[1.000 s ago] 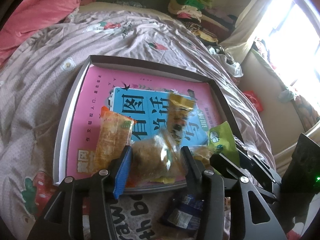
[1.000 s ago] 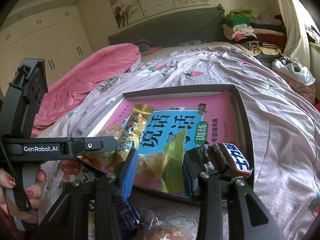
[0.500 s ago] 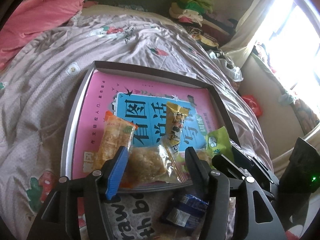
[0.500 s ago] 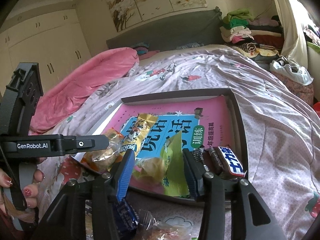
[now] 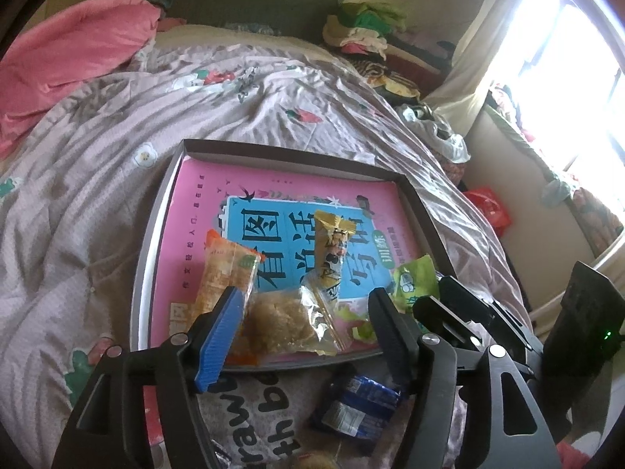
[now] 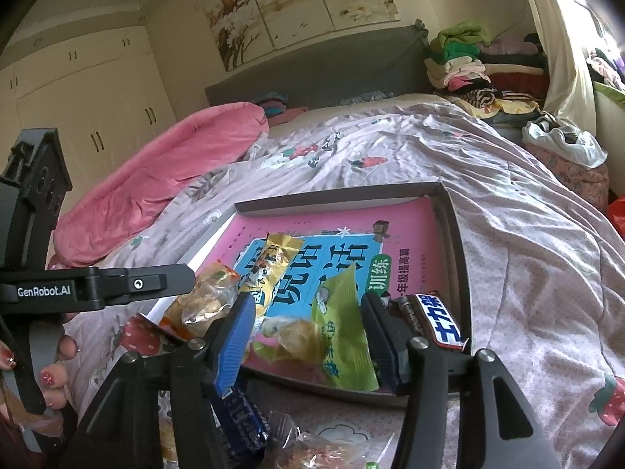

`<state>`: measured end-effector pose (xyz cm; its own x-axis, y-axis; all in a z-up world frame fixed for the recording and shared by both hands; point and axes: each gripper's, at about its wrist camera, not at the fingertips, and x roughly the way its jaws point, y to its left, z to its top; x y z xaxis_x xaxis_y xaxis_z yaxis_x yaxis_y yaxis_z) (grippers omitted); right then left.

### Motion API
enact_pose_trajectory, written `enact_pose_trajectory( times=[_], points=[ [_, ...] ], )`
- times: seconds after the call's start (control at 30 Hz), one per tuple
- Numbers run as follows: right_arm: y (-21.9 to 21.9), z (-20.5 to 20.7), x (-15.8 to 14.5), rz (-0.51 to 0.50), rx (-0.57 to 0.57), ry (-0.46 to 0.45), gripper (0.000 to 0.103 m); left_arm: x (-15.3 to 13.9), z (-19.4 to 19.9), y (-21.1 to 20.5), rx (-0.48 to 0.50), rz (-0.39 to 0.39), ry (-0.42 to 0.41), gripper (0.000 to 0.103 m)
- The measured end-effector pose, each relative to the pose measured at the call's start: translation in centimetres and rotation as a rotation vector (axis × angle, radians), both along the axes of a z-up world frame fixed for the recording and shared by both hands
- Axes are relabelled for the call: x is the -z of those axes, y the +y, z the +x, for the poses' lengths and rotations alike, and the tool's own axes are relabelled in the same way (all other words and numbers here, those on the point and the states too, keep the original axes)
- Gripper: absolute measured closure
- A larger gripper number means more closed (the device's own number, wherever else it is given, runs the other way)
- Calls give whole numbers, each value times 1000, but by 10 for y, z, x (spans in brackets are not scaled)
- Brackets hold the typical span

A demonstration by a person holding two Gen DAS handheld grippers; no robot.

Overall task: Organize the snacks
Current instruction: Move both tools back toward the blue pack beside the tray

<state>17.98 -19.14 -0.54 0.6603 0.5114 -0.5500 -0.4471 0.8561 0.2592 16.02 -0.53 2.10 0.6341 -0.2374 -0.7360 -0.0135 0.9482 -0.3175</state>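
Observation:
A shallow dark tray (image 5: 422, 211) lined with a pink and blue book lies on the bed. In it lie an orange packet (image 5: 224, 269), a clear bag of brown snack (image 5: 285, 320), a yellow bar (image 5: 332, 250), a green packet (image 5: 414, 277) and a Snickers bar (image 6: 437, 320). My left gripper (image 5: 304, 324) is open and empty, its fingers either side of the clear bag at the tray's near edge. My right gripper (image 6: 308, 332) is open and empty, its fingers either side of the green packet (image 6: 340, 336). A blue wrapped snack (image 5: 357, 406) lies on the bed outside the tray.
A pink duvet (image 6: 156, 172) lies at the left of the bed. Folded clothes (image 6: 468, 62) are piled at the headboard's right. A white plastic bag (image 6: 562, 140) sits by the bed's right side. More loose wrappers (image 6: 312, 445) lie near me, below the tray.
Both grippers have drawn back from the tray and risen a little. The left has opened and let go of the clear bag of brown snack, which now lies in the tray.

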Motion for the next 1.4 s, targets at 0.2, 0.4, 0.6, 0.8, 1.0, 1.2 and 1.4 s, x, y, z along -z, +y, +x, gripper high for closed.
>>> enact_pose_trajectory(
  times=[0.2, 0.4, 0.6, 0.8, 1.0, 1.2, 1.4],
  points=[
    [-1, -2, -2, 4, 5, -10, 47, -4, -4, 2, -13, -2, -15, 31],
    [-5, -4, -6, 4, 19, -31, 45, -9, -9, 8, -39, -1, -31, 28],
    [-8, -6, -9, 6, 36, -43, 38, -15, -14, 15, -65, 1, -42, 27],
    [-9, -7, -11, 3, 43, -53, 37, -16, -17, 16, -68, 1, -46, 27],
    [-9, -9, -12, -10, 46, -61, 36, -18, -21, 18, -73, 5, -51, 27],
    [-10, -12, -12, -20, 55, -68, 36, -22, -26, 22, -87, 6, -59, 27],
    [-12, -15, -15, -20, 65, -74, 35, -25, -31, 21, -78, 15, -66, 27]
  ],
)
